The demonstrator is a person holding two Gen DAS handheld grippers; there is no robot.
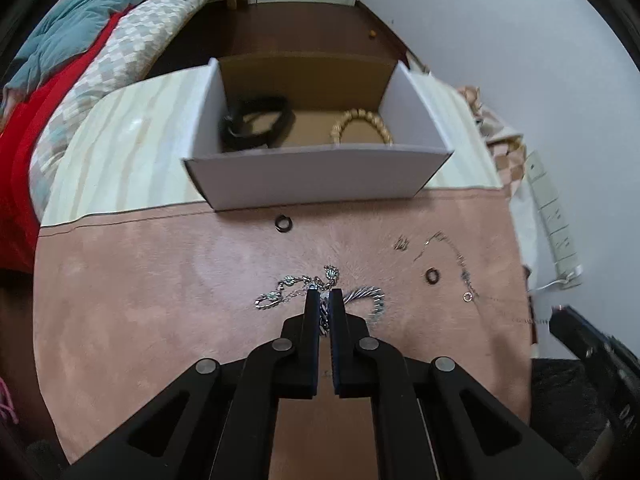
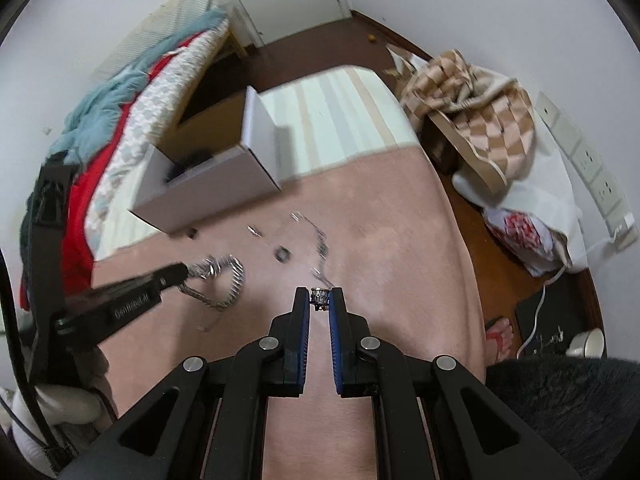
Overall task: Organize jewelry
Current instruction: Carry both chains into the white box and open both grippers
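Observation:
My left gripper [image 1: 325, 296] is shut on a silver chain bracelet [image 1: 362, 295] that lies on the pink cloth [image 1: 160, 300]; it also shows in the right wrist view [image 2: 182, 270] with the chain [image 2: 228, 276] trailing from it. My right gripper [image 2: 320, 294] is shut on a small silver ring [image 2: 320, 297] just above the cloth. A white cardboard box [image 1: 316, 176] stands behind, holding a black band [image 1: 256, 120] and a gold bead bracelet [image 1: 362, 126]. Two dark rings [image 1: 284, 223] [image 1: 433, 275] and a thin chain [image 1: 456, 256] lie on the cloth.
A bed with red and teal bedding [image 1: 60, 80] is at the left. A checked blanket [image 2: 472, 96] and a power strip [image 1: 552, 216] sit at the right by the wall. A foot [image 2: 500, 336] shows on the floor.

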